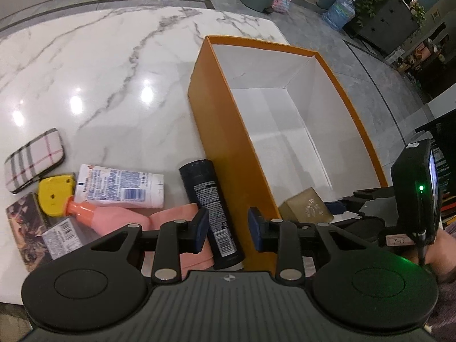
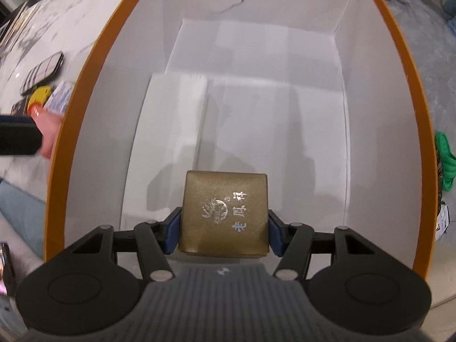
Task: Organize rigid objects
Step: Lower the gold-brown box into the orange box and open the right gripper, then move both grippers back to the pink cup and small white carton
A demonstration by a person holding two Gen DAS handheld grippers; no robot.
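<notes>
The marble table [image 1: 99,65] spreads out ahead and to the left of the left claw [image 1: 228,228]. The orange box [image 1: 216,131], white inside and bare of contents on its floor, stands just right of that claw and directly below the right claw [image 2: 223,228]. The right claw's 2 blue pads clamp the sides of the gold case [image 2: 225,213], held above the near end of the box floor, inside the rim. The left claw stands partly open with nothing gripped; the dark spray can [image 1: 211,211] lies under its gap, beside the box wall. The step in hand looks like placing: the next move calls for lowering the case to the floor, then opening the pads.
</notes>
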